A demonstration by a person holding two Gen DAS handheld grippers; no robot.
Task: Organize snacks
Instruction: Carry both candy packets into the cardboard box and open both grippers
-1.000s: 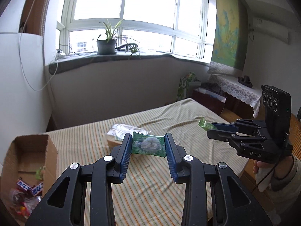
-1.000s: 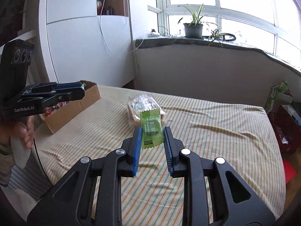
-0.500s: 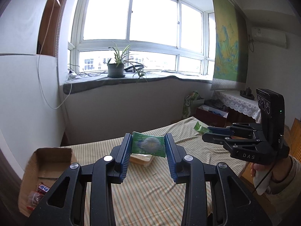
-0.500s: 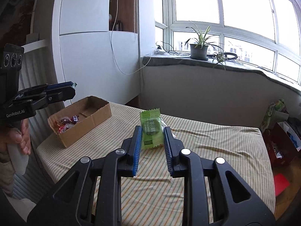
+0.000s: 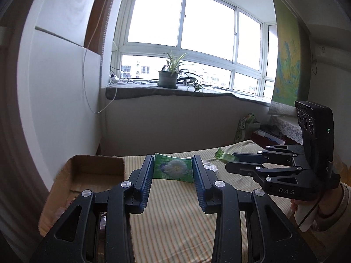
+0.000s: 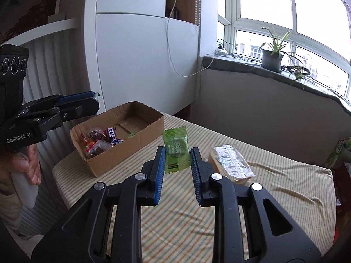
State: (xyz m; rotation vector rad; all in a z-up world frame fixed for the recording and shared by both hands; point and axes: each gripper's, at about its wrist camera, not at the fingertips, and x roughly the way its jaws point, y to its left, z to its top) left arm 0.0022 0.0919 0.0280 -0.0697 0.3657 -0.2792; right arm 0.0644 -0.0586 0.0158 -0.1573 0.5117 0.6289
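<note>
At the left, the marking "GenRobot.AI" is read in white on the black body of the left gripper (image 6: 93,98), whose blue ribbed fingers (image 5: 145,178) are closed on a dark green snack packet (image 5: 173,171) with faint print that cannot be read. Beside it, an open corrugated cardboard box (image 6: 122,151) is seen on the striped cloth of the worktop (image 6: 274,188); glossy red wrappers and small dark bars with white characters (image 6: 113,137) lie inside it. Further right, a light green crimp-edged sachet (image 6: 176,151), printed with "Vitamin C" and small characters, is clamped upright between the fingers of the right gripper (image 6: 177,160), above the cloth just right of the box. A clear-wrapped, rectangular pastry (image 6: 230,163) rests on the cloth near the right finger. "DAS" is read on the right gripper's body in the left wrist view.
</note>
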